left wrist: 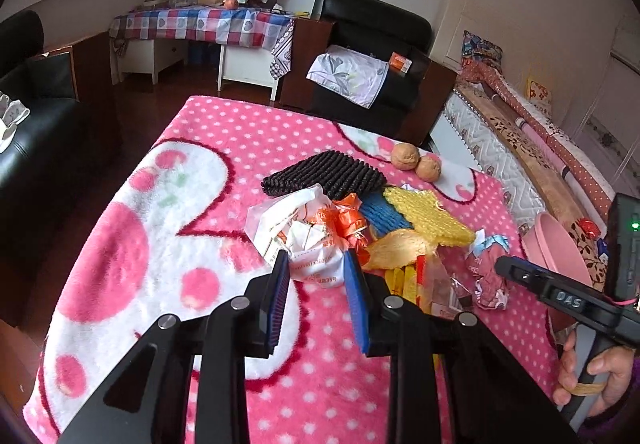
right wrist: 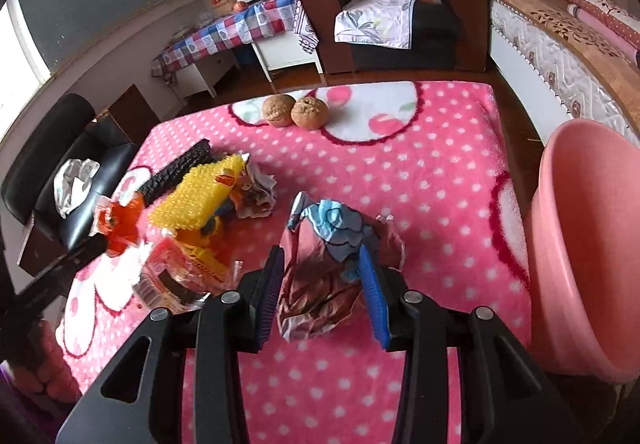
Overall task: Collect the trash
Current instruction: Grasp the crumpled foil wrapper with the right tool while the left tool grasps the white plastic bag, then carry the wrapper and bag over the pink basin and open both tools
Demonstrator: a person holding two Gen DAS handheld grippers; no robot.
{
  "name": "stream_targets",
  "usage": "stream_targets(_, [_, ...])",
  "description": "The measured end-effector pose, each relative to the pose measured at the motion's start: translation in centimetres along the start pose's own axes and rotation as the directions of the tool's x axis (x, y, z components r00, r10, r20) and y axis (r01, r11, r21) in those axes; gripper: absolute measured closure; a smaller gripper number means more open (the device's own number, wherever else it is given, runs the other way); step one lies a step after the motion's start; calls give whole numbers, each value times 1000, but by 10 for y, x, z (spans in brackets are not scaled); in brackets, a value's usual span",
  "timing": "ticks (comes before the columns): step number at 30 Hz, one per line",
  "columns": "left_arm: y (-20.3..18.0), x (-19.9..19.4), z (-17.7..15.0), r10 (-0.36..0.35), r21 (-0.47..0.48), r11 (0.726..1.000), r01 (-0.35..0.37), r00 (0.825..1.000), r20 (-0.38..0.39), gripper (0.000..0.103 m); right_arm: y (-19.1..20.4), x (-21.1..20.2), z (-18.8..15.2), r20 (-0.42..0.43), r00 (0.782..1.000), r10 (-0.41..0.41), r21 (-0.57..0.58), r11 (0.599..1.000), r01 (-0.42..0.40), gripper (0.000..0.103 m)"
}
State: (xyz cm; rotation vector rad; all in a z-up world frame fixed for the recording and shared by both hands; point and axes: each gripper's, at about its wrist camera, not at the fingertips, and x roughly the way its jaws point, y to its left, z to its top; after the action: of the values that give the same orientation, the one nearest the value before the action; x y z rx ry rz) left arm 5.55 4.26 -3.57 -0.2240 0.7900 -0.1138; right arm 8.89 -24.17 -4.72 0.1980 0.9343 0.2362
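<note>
A pile of trash lies on the pink polka-dot blanket (left wrist: 208,324): a crumpled white wrapper (left wrist: 304,240), an orange wrapper (left wrist: 348,219), a yellow foam net (left wrist: 432,215), a blue net (left wrist: 380,215) and a black foam net (left wrist: 324,175). My left gripper (left wrist: 316,264) is open, its fingertips at either side of the white wrapper's near edge. My right gripper (right wrist: 320,268) has its jaws around a crumpled pink-and-blue wrapper (right wrist: 328,276), both pads touching it. That wrapper also shows in the left wrist view (left wrist: 486,276). A pink bin (right wrist: 580,244) stands at the right.
Two walnuts (right wrist: 296,111) sit at the blanket's far edge. A clear plastic packet (right wrist: 176,280) lies near the pile. A black armchair (left wrist: 372,55), a checked-cloth table (left wrist: 200,27) and a mattress edge (left wrist: 500,163) stand beyond the blanket.
</note>
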Motion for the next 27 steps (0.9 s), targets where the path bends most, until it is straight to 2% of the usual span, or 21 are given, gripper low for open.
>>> stream_targets(4, [-3, -7, -2, -3, 3, 1000, 3, 1000, 7, 76, -2, 7, -2, -18, 1000, 24, 18, 1000, -24, 64])
stream_targets(5, [-4, -9, -2, -4, 4, 1000, 4, 1000, 9, 76, -3, 8, -2, -17, 999, 27, 18, 999, -27, 72])
stream_targets(8, [-6, -16, -2, -5, 11, 1000, 5, 1000, 19, 76, -3, 7, -4, -13, 999, 41, 14, 999, -41, 81])
stream_targets(11, [-9, -21, 0, -7, 13, 1000, 6, 1000, 28, 76, -2, -1, -4, 8, 999, 52, 0, 999, -52, 85])
stream_targets(20, [-32, -39, 7, -40, 49, 998, 36, 997, 67, 76, 1, -42, -5, 84, 990, 114, -54, 993, -110, 86])
stream_targets(27, [-63, -42, 12, -76, 92, 993, 69, 995, 72, 76, -7, -64, -6, 135, 981, 139, -45, 990, -134, 86])
